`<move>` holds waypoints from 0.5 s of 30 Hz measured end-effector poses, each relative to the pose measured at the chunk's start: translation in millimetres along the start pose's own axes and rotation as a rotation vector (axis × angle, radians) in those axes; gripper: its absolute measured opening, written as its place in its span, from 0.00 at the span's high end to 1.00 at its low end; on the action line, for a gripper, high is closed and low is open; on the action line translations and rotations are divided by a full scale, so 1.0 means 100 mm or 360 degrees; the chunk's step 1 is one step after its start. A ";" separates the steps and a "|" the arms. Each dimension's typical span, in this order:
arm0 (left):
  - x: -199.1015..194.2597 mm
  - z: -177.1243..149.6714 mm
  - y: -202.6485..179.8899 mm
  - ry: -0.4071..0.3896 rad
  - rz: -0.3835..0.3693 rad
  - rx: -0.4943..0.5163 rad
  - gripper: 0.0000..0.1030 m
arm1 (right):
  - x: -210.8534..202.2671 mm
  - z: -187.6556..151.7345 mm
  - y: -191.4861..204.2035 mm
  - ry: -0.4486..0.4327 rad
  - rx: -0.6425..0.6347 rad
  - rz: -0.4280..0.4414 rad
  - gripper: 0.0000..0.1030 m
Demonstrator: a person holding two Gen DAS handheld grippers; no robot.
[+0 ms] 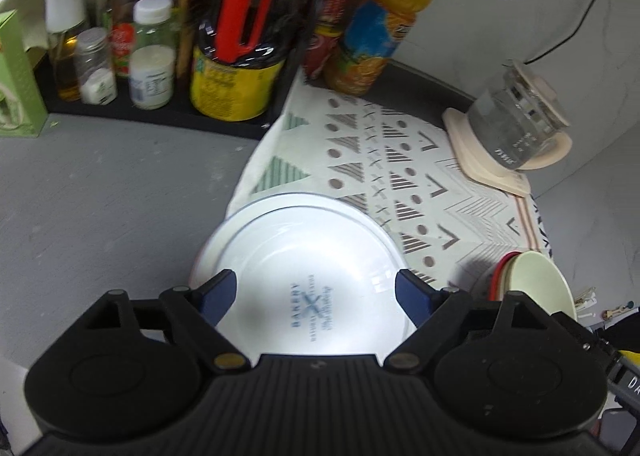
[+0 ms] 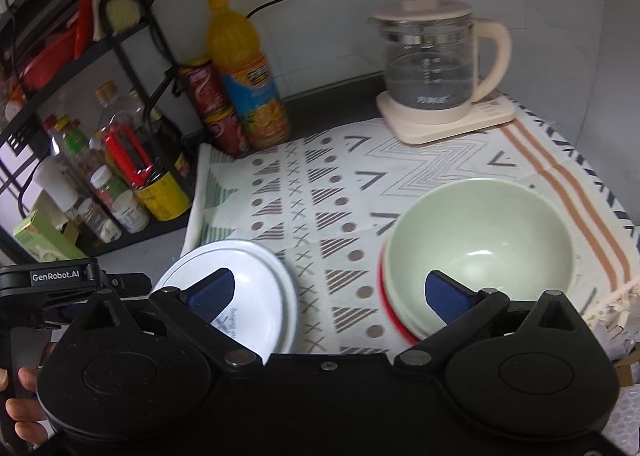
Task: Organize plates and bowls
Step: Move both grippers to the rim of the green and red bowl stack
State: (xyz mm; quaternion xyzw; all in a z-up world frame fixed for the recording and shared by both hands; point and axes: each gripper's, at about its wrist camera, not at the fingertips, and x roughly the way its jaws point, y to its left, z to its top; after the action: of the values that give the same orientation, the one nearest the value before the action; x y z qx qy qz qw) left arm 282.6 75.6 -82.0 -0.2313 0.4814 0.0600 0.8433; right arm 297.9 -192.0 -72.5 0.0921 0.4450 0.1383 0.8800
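Both grippers wide open, nothing between pads. L gripper hangs over the plates; R gripper sits over the cloth between plates and bowls.

Where stuff is:
- plates: white stack, at least 2, on the left edge of the cloth, part overhanging the grey counter. Blue bakery print in the top one.
- bowls: nested stack on the right side of the cloth, pale green on top, cream + red rims showing below. Well apart from plates.
- kettle at back on its base, bottles + rack back left. Not in the way.

Handling, my read:
- plates look like glazed ceramic: stiff, smooth, prob slippery on pads, chip if knocked. Take by the rim, one pad above and one under; lift whole stack only if the grip gets under the bottom plate, else the top one slides.
- bowls look like plastic/melamine, light, less fragile, though can't confirm. Pinch the wall at the rim, one pad inside. Nested ones may stick or come apart on lift.

Both stacks look tidy already, so task prob near done.
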 end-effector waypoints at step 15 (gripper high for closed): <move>0.13 0.06 -0.63 0.0002 -0.0101 0.0117 0.18 | -0.17 0.23 -0.66 -0.0064 0.0173 -0.0098 0.00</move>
State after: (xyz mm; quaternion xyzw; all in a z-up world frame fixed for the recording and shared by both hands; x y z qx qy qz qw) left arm 315.0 20.7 -69.2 -0.2154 0.4762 0.0152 0.8524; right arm 317.1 -261.3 -65.0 0.1286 0.4368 0.0850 0.8862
